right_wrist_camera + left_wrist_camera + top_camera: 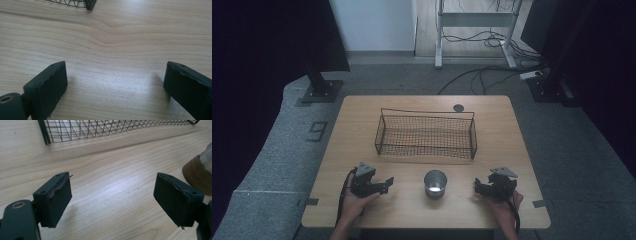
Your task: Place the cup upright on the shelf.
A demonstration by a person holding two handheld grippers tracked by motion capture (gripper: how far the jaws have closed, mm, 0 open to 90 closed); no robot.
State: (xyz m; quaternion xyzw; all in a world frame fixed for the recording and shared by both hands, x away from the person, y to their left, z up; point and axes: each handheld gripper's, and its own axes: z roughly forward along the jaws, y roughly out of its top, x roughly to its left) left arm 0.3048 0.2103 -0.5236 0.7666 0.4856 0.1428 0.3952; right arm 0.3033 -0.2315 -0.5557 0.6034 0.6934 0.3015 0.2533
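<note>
— Cup [435, 183] position?
— Upright between your grippers, basket [426, 135] at its twelve o'clock.
— Your left gripper [387, 183]?
— Jaws spread wide, empty, pointing toward three o'clock.
— Right gripper [477, 186]?
— Equally spread, holding nothing.

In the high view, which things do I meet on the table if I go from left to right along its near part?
Left hand-held gripper → metal cup → right hand-held gripper. Both grippers have their jaws open; the cup stands between them, touching neither.
</note>
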